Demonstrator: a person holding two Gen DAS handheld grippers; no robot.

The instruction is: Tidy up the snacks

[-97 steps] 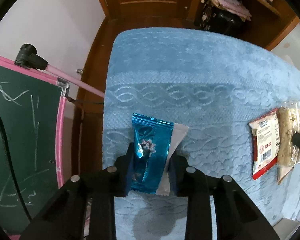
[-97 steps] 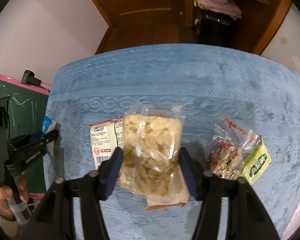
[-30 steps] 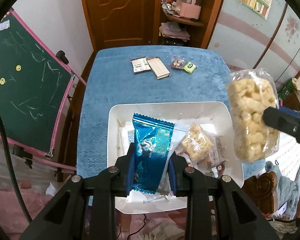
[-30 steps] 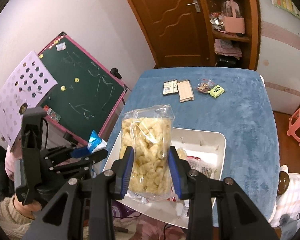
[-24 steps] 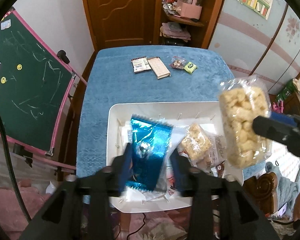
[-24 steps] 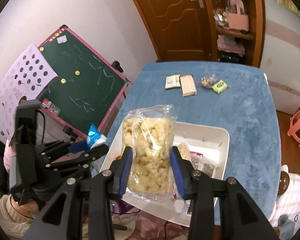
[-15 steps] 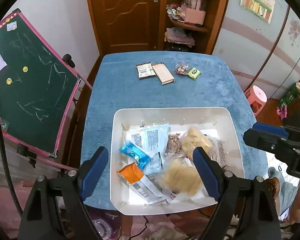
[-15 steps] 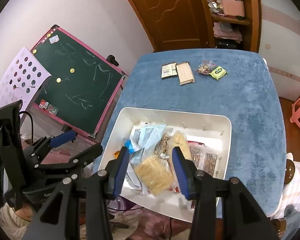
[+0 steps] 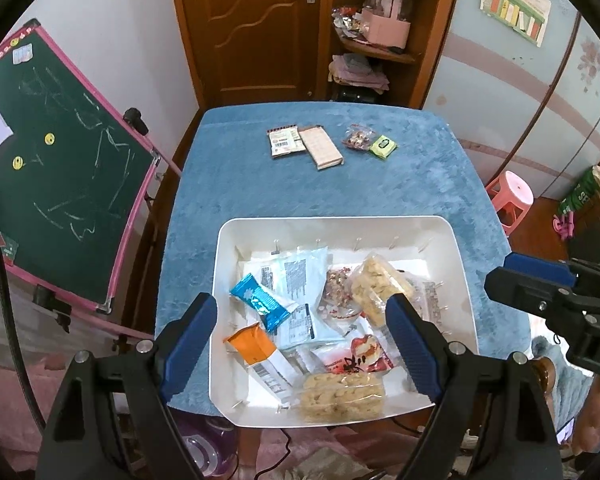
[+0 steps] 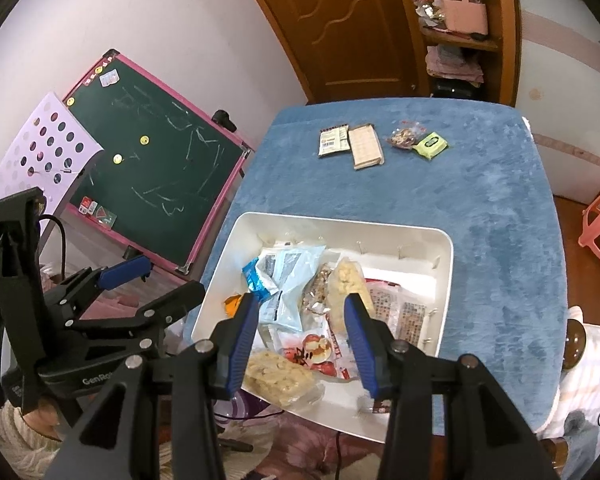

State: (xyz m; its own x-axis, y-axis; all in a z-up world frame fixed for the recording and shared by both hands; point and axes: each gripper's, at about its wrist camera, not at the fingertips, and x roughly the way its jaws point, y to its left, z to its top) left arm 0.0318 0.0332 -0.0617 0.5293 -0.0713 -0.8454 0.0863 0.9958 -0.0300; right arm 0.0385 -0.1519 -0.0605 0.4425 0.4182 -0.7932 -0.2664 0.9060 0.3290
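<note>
Hovering over the white bin [image 9: 462,280], the left gripper [image 9: 300,316] is holding its jaws spread wide with nothing between them. The right gripper [image 10: 300,320] is hanging at the bin's three o'clock side, its jaws parted and empty as well. Lying inside the bin are a blue foil packet [image 9: 258,300] toward nine o'clock and a clear bag of puffed snacks [image 9: 342,394] at six o'clock, among other wrappers. Sitting at the twelve o'clock end of the blue tablecloth [image 9: 380,192], well apart from the bin, are four more snacks, among them a green packet [image 9: 383,146].
</note>
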